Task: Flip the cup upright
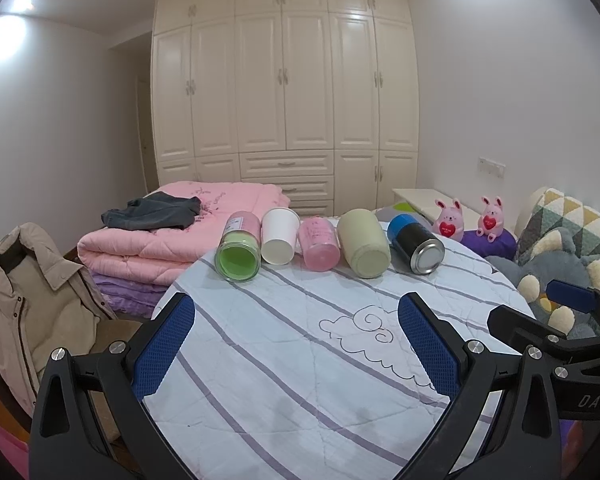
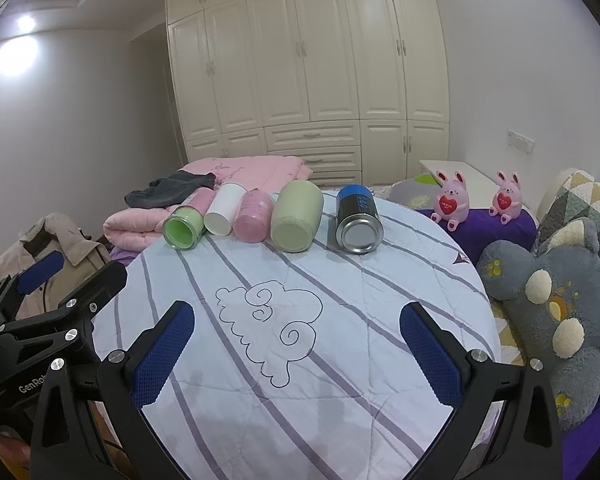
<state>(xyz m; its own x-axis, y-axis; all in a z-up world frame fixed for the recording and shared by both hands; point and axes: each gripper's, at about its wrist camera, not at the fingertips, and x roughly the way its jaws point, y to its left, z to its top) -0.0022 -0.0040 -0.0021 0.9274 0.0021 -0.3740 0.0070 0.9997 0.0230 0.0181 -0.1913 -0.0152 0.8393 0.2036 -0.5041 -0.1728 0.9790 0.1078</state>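
Nearest the cameras, both pairs of tongs stand wide apart and hold nothing: the left tongs and the right tongs each hover above the near part of the round worktop, which is covered with a pale striped cloth bearing a drawn cloud. Neither touches anything, and the cloth under them is bare, so this reads as the very start, with the approach not yet made and no cup picked. Farther on, at the far edge of the worktop, five cups lie on their sides in a row with their bottoms or mouths toward the cameras: from left to right a green-ended cup with a pink body, a white cup, a pink cup, a pale green cup and a blue-and-black cup with a shiny metal end. The first four lie close, touching or nearly so; the blue-and-black one sits a little apart at the right end. None stands upright, so the whole task is left. The next move likely calls for one pair of tongs to reach forward, close across a cup's round body, and tip it onto its base; the metal-ended cup, standing clear of its neighbours, looks the easiest for the right tongs. A lying cup may roll when nudged. Beyond are a folded pink quilt, two pink toy rabbits and a tall wardrobe.
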